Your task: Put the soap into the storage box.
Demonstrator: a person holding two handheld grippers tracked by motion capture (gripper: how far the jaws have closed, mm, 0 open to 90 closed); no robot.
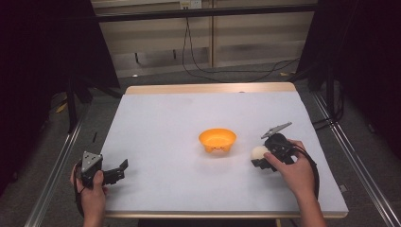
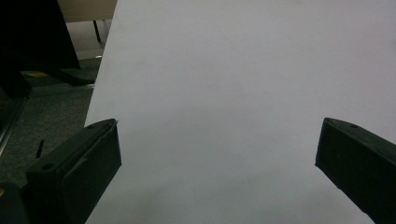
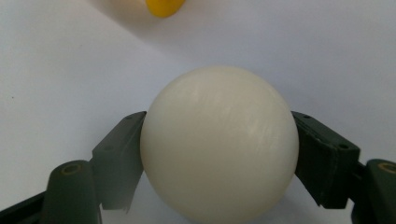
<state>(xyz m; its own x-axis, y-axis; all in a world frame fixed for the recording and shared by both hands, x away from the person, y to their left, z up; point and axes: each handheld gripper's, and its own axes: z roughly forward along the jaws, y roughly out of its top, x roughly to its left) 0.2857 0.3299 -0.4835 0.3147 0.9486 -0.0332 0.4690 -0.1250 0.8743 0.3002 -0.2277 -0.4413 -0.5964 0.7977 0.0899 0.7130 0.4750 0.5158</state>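
Note:
A cream-white ball sits between the two black jaws of my right gripper, and both pads press on its sides. In the high view the ball is at the right of the white table, just right of an orange bowl, with my right gripper shut on it. The bowl's rim peeks in at the top of the right gripper view. My left gripper rests at the table's front left corner, jaws wide apart over bare table with nothing between them.
The white table top has a wooden back edge. Metal rails run along both sides. Dark curtains and floor cables lie beyond the table. The table's left edge and grey floor lie left of my left gripper.

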